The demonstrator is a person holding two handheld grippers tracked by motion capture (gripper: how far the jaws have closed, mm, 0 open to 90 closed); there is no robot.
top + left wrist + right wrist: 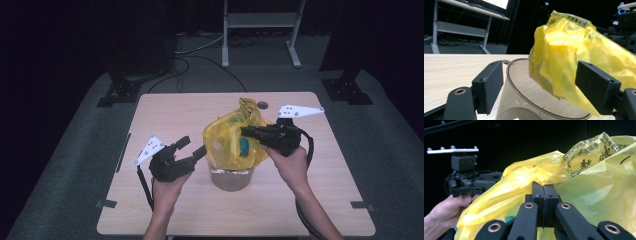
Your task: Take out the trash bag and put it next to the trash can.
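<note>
1. High view: clear bin (231, 179) stands mid-worktop (165, 115), yellow bag (227, 137) draped over its rim and bunched upward; something blue-green (244, 147) shows through the film
2. Right tool (246, 131) lies against the bag's upper right side; right gripper view shows its jaws pressed together with bag film (584, 187) pinched between them
3. Left tool (194, 146) is beside the bag's left edge; left gripper view shows jaws spread wide, bin rim (524, 87) and bag (564, 57) between them, nothing gripped
4. Left gripper view also shows the bin's bare inner wall
</note>
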